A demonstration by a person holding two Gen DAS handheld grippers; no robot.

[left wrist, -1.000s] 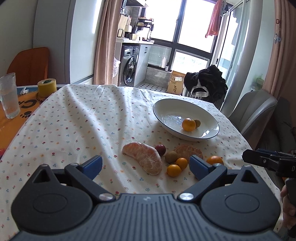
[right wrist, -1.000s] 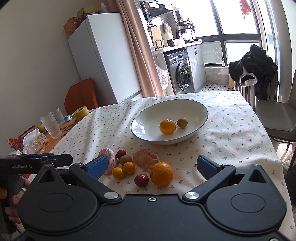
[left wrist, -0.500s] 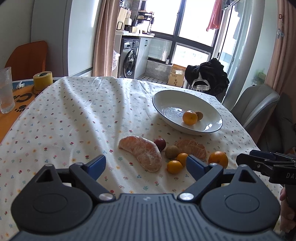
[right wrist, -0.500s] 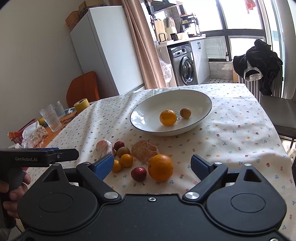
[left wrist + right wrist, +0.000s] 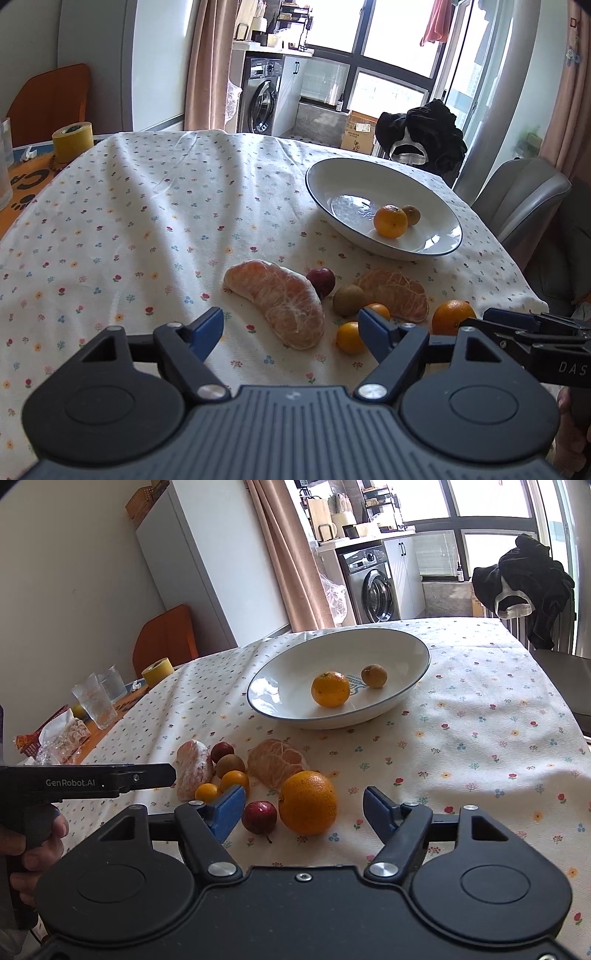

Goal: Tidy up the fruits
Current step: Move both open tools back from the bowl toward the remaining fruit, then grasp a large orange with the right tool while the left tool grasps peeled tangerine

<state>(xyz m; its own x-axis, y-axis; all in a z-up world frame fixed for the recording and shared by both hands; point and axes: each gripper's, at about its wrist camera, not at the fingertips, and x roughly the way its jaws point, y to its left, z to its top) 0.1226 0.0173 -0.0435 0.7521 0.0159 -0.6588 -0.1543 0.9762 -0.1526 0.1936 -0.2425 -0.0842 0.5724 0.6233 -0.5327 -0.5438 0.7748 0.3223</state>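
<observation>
Since both tongs hang low over the near edge of the worktop (image 5: 480, 709) with nothing between their blue pads, this reads as an approach, not a carry. Right tongs (image 5: 303, 806): jaws spread wide, empty, bracketing the large orange (image 5: 307, 802) and the red fruit (image 5: 259, 816) just beside it. Judgement: the orange is the likely next pick, as it sits centred in the gap. Left tongs (image 5: 290, 330): also wide open and empty, lined up on the big peeled segment (image 5: 275, 307).

Bowl (image 5: 406, 642) stands farther back, well apart from the loose pile. It holds one orange (image 5: 330, 688) and one small brown fruit (image 5: 373, 676), apart from each other. Presumably it is the collection point, so the task looks early: most fruit is outside it.

Loose pile, from the right wrist view: second peeled segment (image 5: 275, 766), dark red fruit (image 5: 222, 751), brown fruit (image 5: 230, 765), two small orange fruits (image 5: 235, 778), packed close, several touching.

Hard to make out:
- Left blue pad of the right tongs covers part of the nearer small orange fruit.
- In the left wrist view, the right pad hides part of one small orange fruit, and the other tool's body cuts off the large orange's lower edge.
- Species of the small fruits unclear.
- Only the fingers of each hand (image 5: 37, 845) show at the frame edges.
</observation>
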